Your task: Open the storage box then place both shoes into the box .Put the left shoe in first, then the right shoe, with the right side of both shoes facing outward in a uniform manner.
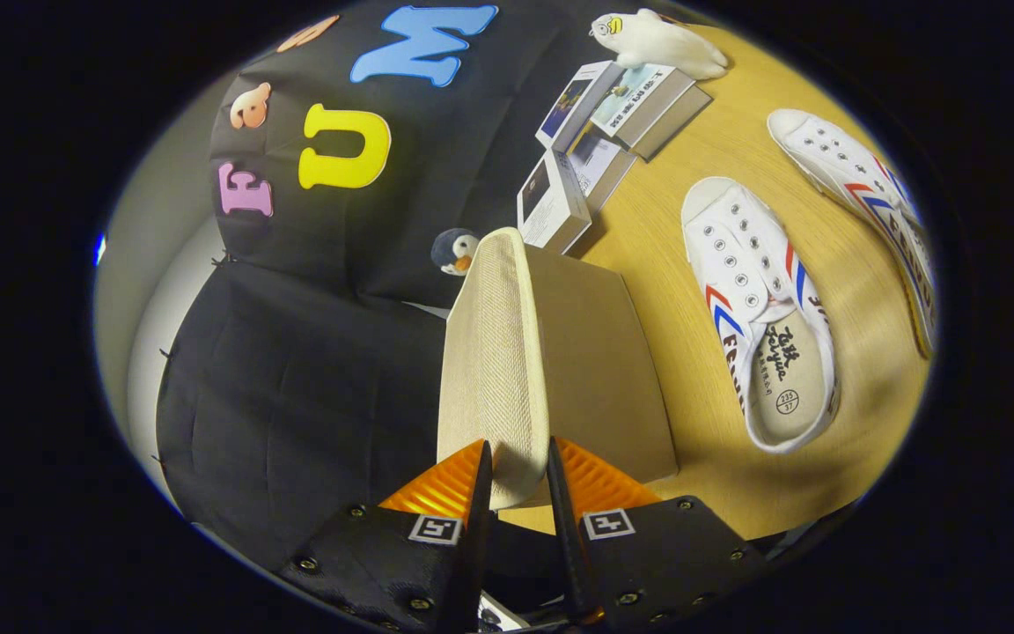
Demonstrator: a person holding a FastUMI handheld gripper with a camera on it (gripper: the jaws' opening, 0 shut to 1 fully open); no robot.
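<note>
Jaws pinch the woven fabric box lid (494, 352), raised edge-on.

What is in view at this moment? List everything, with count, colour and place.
box lid: 1, beige woven fabric, raised on edge, pinched between the fingers
storage box: 1, tan, on the table beside the lid
shoes: 2, white with red and blue stripes, on the table past the box
books: small pile, pale covers, beyond the box
plush toys: 2, a white one on the books, a dark penguin by the lid's top
table: 1, light wood
gripper: 1, shut on the lid's edge
</note>
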